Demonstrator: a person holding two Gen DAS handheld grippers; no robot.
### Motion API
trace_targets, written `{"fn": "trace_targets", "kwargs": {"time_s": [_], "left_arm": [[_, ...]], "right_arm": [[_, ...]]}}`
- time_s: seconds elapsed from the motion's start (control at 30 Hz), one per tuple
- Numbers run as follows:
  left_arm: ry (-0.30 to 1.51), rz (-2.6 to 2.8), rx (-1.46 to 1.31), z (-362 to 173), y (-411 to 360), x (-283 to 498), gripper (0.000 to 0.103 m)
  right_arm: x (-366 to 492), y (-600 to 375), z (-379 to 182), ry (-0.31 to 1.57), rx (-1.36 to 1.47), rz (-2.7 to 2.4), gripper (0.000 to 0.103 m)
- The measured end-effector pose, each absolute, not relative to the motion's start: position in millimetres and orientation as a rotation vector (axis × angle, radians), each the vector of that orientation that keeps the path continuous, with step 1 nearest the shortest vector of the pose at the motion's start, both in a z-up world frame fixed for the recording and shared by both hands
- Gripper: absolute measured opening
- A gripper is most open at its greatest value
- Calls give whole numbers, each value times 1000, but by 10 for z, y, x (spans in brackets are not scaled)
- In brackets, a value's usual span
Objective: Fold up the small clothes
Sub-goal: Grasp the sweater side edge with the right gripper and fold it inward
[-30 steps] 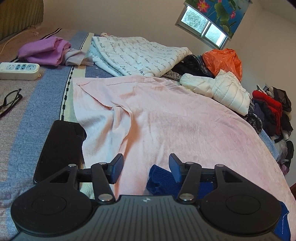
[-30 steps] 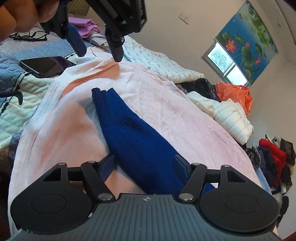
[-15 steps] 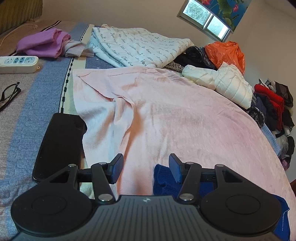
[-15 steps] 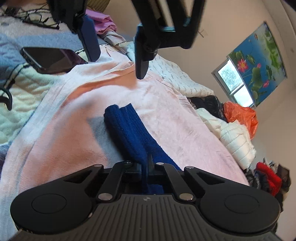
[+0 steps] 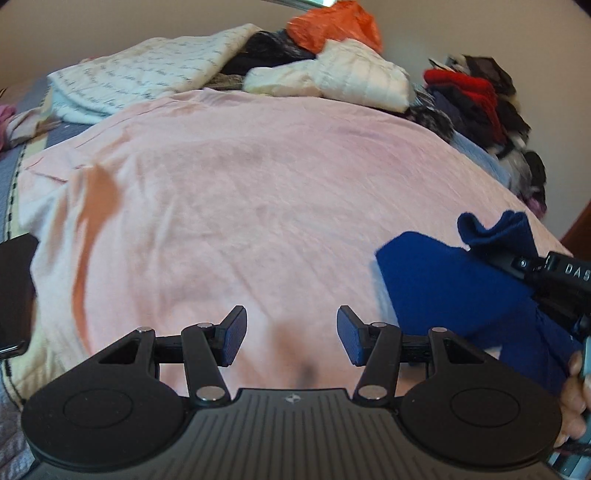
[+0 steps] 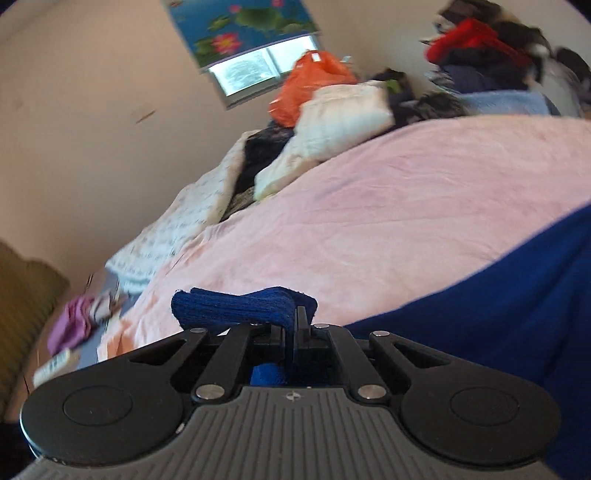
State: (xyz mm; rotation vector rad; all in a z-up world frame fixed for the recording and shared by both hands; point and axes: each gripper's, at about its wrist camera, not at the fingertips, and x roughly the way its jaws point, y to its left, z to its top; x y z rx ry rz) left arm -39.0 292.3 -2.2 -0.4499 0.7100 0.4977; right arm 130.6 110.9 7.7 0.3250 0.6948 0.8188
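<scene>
A dark blue knitted garment (image 5: pixel 450 284) hangs lifted off the pink sheet (image 5: pixel 258 192) at the right of the left wrist view, pinched by my right gripper (image 5: pixel 491 254). In the right wrist view my right gripper (image 6: pixel 295 321) is shut on a bunched blue fold (image 6: pixel 240 304), and the rest of the blue garment (image 6: pixel 498 332) fills the lower right. My left gripper (image 5: pixel 291 336) is open over bare pink sheet, to the left of the garment, with nothing between its fingers.
A black phone (image 5: pixel 14 291) lies at the sheet's left edge. A white printed quilt (image 5: pixel 147 77), a cream padded jacket (image 5: pixel 332 77), an orange bag (image 5: pixel 332 29) and a heap of dark and red clothes (image 5: pixel 476 99) lie along the far side. A hand (image 5: pixel 576 398) holds the right gripper.
My right gripper closed on the end of the blue garment, then rolled and lifted it off the sheet to the right. My left gripper swung right, away from the phone, staying open.
</scene>
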Motion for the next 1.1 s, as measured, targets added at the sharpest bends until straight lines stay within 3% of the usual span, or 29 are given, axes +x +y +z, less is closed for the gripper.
{"fn": "trace_targets", "kwargs": {"time_s": [0.23,0.37,0.57,0.67,0.77,0.9,1.1], "left_arm": [[787,284,-265,-129,2057,33,55],[815,231,-163,-208,1693,139,65],[850,229,-122,-285,1573,182,66],[852,240,-125,-290,1601,180,66],[858,245,-127,-303,1605,196,66],[865,246,-111,-311,1592,211,66],[868,248,-107,-313,1593,213,66]], "right_arm": [[1327,104,-280,725,516,650,6],[1320,-169,-496,753,542,571,6],[1207,-67,-462,686,261,493,18],[1130,51,-387,620,107,464,31],[1149,136,-346,594,43,473,34],[1199,268,-322,579,-60,506,50],[1048,560,-430,485,-489,372,53]]}}
